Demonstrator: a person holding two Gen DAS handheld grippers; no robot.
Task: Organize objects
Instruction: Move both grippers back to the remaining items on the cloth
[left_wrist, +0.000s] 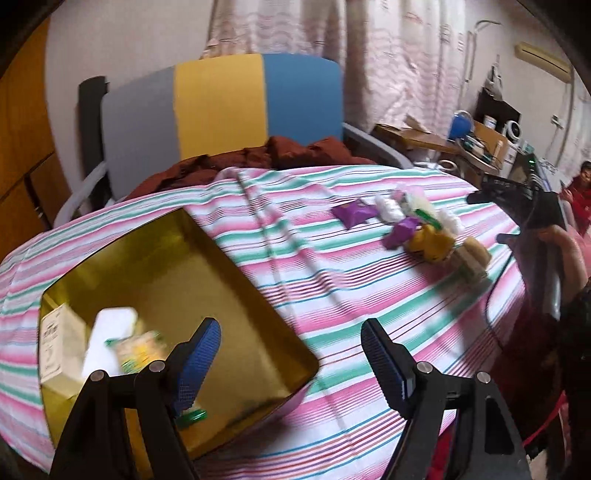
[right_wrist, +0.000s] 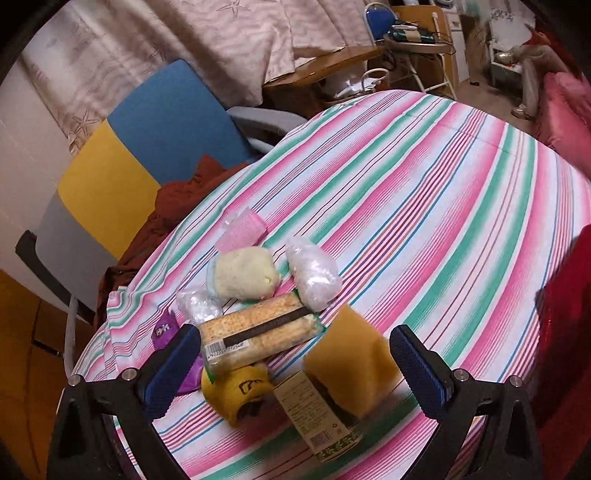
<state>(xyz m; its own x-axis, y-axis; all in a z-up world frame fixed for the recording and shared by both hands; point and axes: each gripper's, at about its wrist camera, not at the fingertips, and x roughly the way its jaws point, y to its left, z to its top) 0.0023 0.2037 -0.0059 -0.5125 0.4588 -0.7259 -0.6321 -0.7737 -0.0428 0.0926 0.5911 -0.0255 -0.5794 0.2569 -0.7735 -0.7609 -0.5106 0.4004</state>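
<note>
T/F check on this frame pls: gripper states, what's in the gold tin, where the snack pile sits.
1. Both grippers are open and hold nothing. True: left gripper and right gripper both stand wide open.
2. The gold tin is empty. False: it holds several packets, including a white box.
3. The cracker pack lies on the striped cloth. True.
4. The snack pile is inside the tin. False: it lies on the cloth, apart from the tin.
5. The chair is all red. False: grey, yellow and blue.

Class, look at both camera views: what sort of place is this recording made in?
Probably a lived-in home room: a table under a striped tablecloth, drawn curtains, a colour-block chair and a cluttered side desk.
</note>
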